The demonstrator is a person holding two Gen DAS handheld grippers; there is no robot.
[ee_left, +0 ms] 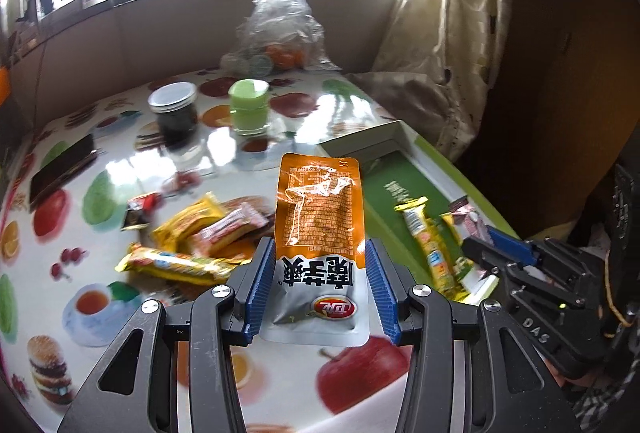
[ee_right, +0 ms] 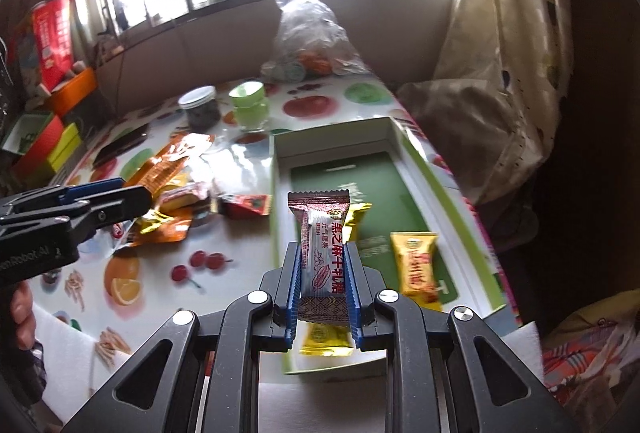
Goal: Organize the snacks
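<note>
The table (ee_left: 360, 105) in front of me wears a glossy fruit-print cloth, and on its right side lies my green box (ee_right: 420, 169) with white walls, open to the top. Inside it two yellow snack packets (ee_right: 416, 265) lie on the green floor. At the far edge a clear plastic bag (ee_left: 280, 21) slumps under the window, with a dark jar (ee_left: 175, 109) and a green lidded cup (ee_left: 249, 105) side by side nearer me. A heap of loose snacks (ee_left: 200, 233) sits on the cloth left of the box.

My left tongs (ee_left: 320, 273) are clamped on an orange and silver chip pouch (ee_left: 318, 217), held upright above the table, just left of the box. My right tongs (ee_right: 324, 273) are clamped on a brown and white candy bar (ee_right: 324, 245), standing upright over the near end of the box, above the yellow packets.
</note>
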